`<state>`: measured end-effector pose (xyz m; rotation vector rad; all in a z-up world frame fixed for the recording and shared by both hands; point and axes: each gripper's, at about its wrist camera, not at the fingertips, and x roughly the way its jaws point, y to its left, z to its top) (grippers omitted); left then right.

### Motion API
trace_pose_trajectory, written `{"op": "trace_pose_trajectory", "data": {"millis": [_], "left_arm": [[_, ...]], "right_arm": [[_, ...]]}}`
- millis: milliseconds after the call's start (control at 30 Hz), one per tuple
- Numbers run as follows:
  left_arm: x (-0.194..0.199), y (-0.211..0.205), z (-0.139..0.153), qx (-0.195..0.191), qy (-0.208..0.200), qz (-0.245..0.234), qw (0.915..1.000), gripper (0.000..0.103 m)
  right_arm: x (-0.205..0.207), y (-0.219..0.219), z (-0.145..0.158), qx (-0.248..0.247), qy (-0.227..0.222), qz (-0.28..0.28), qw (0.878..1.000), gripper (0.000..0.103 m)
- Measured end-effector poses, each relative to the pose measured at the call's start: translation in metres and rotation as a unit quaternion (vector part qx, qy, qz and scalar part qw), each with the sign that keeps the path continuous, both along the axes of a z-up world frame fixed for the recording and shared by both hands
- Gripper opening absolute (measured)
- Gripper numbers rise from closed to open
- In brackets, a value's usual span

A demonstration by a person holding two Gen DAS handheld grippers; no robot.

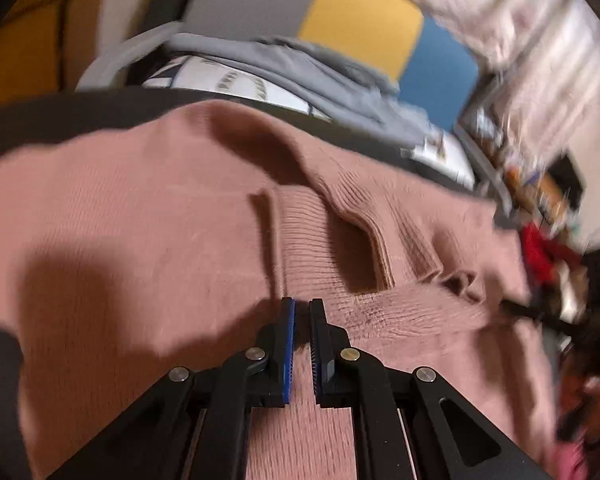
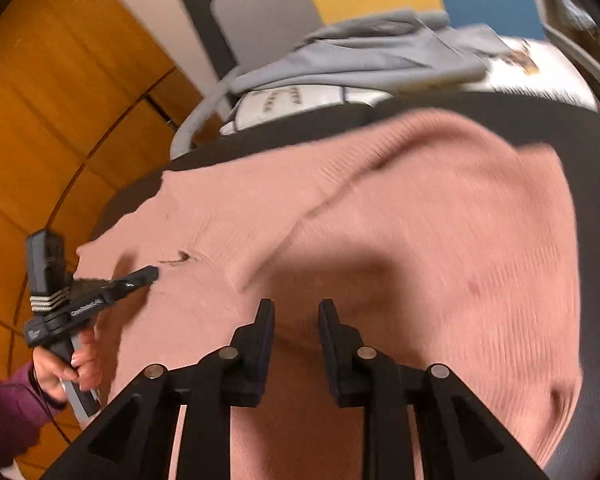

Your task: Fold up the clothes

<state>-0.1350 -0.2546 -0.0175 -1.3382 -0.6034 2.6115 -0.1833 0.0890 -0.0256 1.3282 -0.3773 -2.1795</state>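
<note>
Black right gripper point(image 2: 296, 312) parted, empty; left gripper point(image 1: 302, 312) closed, empty, above ribbed pink sweater point(image 1: 140, 220).

A pink ribbed-knit sweater point(image 2: 400, 208) lies spread and rumpled on the dark worktop point(image 2: 480, 104), one layer folded over its body in loose ridges. Beyond the worktop's far edge, a grey garment point(image 2: 364, 56) lies heaped on white fabric.

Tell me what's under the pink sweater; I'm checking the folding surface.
The pink sweater lies on a dark surface, visible around its edges. Anything beneath the fabric itself is covered.
</note>
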Motion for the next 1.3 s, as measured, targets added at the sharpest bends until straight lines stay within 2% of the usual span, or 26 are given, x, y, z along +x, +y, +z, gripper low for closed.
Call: {"op": "trace_pose_trajectory", "data": {"millis": [67, 133, 200, 233, 267, 333, 400, 467, 500, 533, 567, 600, 667, 767, 900, 967, 1000, 1033, 1100, 1167, 1200, 1233, 1300], "left_arm": [[0.004, -0.007, 0.004, 0.036, 0.002, 0.021, 0.9992, 0.008], [0.007, -0.012, 0.008, 0.067, 0.003, 0.039, 0.9969, 0.008], [-0.001, -0.006, 0.013, 0.084, 0.004, 0.043, 0.9955, 0.009], [-0.007, 0.0, 0.015, 0.093, 0.002, 0.042, 0.9948, 0.013], [-0.012, 0.006, 0.015, 0.094, -0.004, 0.041, 0.9947, 0.022], [-0.032, 0.018, 0.01, 0.071, -0.043, 0.038, 0.9958, 0.036], [-0.047, 0.028, 0.003, 0.062, -0.062, 0.04, 0.9953, 0.036], [-0.055, 0.036, 0.001, 0.052, -0.063, 0.043, 0.9957, 0.036], [-0.057, 0.04, 0.002, 0.04, -0.062, 0.042, 0.9964, 0.036], [-0.06, 0.046, 0.005, 0.016, -0.065, 0.034, 0.9972, 0.027], [-0.062, 0.052, 0.008, -0.009, -0.067, 0.026, 0.9974, 0.008], [-0.062, 0.056, 0.011, -0.025, -0.065, 0.018, 0.9974, 0.007], [-0.056, 0.056, 0.021, -0.027, -0.042, 0.003, 0.9988, 0.006], [-0.038, 0.056, 0.028, -0.069, -0.012, -0.01, 0.9975, 0.006], [-0.028, 0.047, 0.001, -0.045, -0.037, 0.005, 0.9983, 0.006], [-0.023, 0.043, -0.001, -0.019, -0.03, 0.02, 0.9992, 0.008], [-0.02, 0.039, 0.0, -0.006, -0.029, 0.026, 0.9992, 0.008], [-0.016, 0.034, 0.001, 0.007, -0.031, 0.033, 0.9989, 0.01], [-0.008, 0.021, 0.006, 0.03, -0.026, 0.058, 0.9975, 0.015], [-0.002, 0.01, 0.015, 0.029, 0.002, 0.098, 0.9948, 0.029], [-0.003, 0.008, 0.02, 0.02, 0.013, 0.111, 0.9935, 0.032], [-0.012, 0.01, 0.023, 0.002, 0.014, 0.115, 0.9933, 0.036], [-0.036, 0.022, 0.021, -0.016, 0.0, 0.097, 0.9952, 0.036]], "right_arm": [[0.004, 0.013, -0.001, -0.064, -0.012, -0.028, 0.997, 0.024], [0.002, 0.02, -0.001, -0.141, -0.025, -0.052, 0.988, 0.025], [-0.007, 0.015, -0.004, -0.169, -0.046, -0.063, 0.982, 0.027], [-0.012, 0.012, -0.006, -0.181, -0.057, -0.067, 0.98, 0.029], [-0.018, 0.005, -0.009, -0.179, -0.068, -0.062, 0.979, 0.029], [-0.027, -0.009, -0.017, -0.152, -0.091, -0.069, 0.982, 0.029], [-0.033, -0.017, -0.026, -0.163, -0.107, -0.075, 0.978, 0.029], [-0.038, -0.024, -0.035, -0.173, -0.121, -0.082, 0.974, 0.029], [-0.038, -0.027, -0.037, -0.174, -0.124, -0.081, 0.974, 0.019], [-0.039, -0.029, -0.037, -0.169, -0.123, -0.08, 0.975, 0.007], [-0.039, -0.03, -0.036, -0.165, -0.122, -0.079, 0.975, 0.007], [-0.039, -0.03, -0.034, -0.163, -0.119, -0.078, 0.976, 0.006], [-0.035, -0.02, -0.017, -0.175, -0.095, -0.078, 0.977, 0.006], [-0.023, -0.009, 0.004, -0.145, -0.052, -0.067, 0.986, 0.006], [-0.018, -0.007, -0.02, -0.099, -0.075, -0.067, 0.99, 0.006], [-0.015, -0.001, -0.032, -0.116, -0.072, -0.069, 0.988, 0.006], [-0.015, 0.004, -0.03, -0.111, -0.064, -0.079, 0.989, 0.009], [-0.015, 0.009, -0.027, -0.106, -0.055, -0.09, 0.989, 0.02], [-0.011, 0.019, -0.011, -0.085, -0.019, -0.112, 0.99, 0.025], [-0.012, 0.016, 0.011, -0.057, 0.033, -0.101, 0.993, 0.025], [-0.015, 0.009, 0.022, -0.036, 0.058, -0.09, 0.994, 0.025], [-0.021, -0.006, 0.033, -0.014, 0.075, -0.074, 0.994, 0.025], [-0.035, -0.031, 0.041, 0.008, 0.09, -0.04, 0.995, 0.025]]}}
